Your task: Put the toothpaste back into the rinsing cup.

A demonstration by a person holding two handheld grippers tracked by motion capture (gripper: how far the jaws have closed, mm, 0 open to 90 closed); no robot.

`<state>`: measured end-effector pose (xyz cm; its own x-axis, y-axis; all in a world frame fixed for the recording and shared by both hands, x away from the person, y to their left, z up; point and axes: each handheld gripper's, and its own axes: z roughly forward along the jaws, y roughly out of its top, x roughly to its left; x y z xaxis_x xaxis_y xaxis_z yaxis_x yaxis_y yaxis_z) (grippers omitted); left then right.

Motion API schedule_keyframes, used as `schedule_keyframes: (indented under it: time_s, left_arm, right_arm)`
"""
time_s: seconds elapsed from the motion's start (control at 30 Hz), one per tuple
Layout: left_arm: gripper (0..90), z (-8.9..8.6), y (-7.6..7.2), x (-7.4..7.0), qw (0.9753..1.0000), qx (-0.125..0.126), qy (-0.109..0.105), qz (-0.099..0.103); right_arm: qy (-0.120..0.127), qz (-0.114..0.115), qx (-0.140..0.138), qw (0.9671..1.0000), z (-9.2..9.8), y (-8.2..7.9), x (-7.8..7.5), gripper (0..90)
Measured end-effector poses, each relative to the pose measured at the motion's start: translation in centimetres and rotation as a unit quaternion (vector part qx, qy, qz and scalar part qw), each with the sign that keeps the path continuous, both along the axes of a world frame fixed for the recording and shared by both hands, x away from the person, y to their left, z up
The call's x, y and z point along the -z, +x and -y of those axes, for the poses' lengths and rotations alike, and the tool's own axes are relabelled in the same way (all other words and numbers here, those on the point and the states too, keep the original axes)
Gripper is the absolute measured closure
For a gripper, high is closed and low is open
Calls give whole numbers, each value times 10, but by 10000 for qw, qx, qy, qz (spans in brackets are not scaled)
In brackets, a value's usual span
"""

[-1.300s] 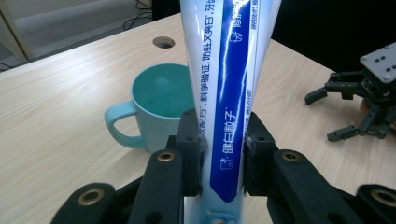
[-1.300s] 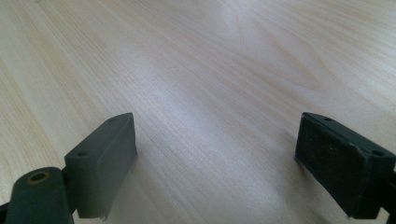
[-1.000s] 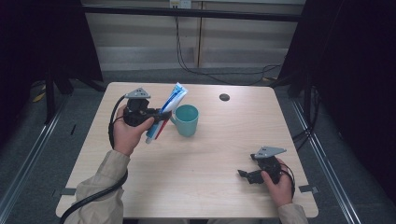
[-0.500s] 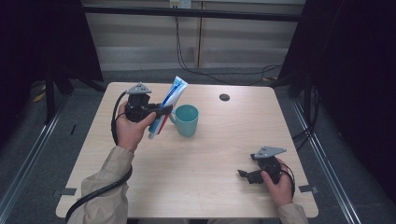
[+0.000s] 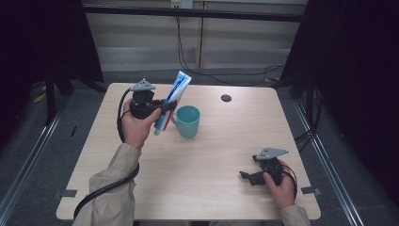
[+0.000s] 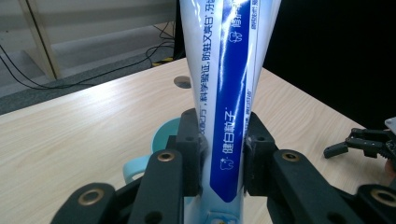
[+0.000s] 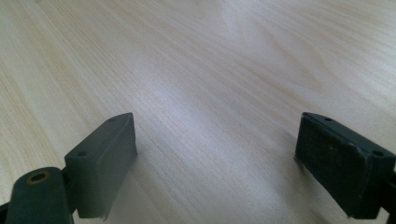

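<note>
My left gripper [image 5: 162, 107] is shut on a blue and white toothpaste tube [image 5: 172, 100], held nearly upright in the air just left of a teal mug [image 5: 188, 121] that stands on the table. In the left gripper view the tube [image 6: 231, 107] is pinched between the two black jaws of my left gripper [image 6: 223, 154], with the mug [image 6: 161, 140] behind and below it. My right gripper [image 5: 247, 176] rests low over the table at the front right, open. In the right gripper view its fingertips [image 7: 105, 154] stand wide apart over bare wood with nothing between them.
The light wooden table [image 5: 226, 141] has a small dark round hole [image 5: 226, 98] near its far edge. Dark curtains flank both sides, and cables lie on the floor behind the table. My right gripper also appears far off in the left gripper view [image 6: 359, 143].
My left gripper has lifted the toothpaste tube and tilted it more upright, shifting slightly right toward the mug. The right gripper has stayed put.
</note>
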<state>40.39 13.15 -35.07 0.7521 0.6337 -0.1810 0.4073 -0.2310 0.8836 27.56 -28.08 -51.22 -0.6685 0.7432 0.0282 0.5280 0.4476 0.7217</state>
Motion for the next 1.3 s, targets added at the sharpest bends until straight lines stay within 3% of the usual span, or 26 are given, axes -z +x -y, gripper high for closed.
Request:
schedule_keyframes:
  time_s: [0.13, 1.3]
  left_arm:
    - [731, 3, 2, -1, 9999, -56, -110, 4]
    - [730, 28, 24, -2, 9986, -369, -335, 198]
  right_arm:
    - [0, 0, 0, 10000, 0, 0, 0, 119]
    - [1, -1, 0, 10000, 0, 0, 0, 119]
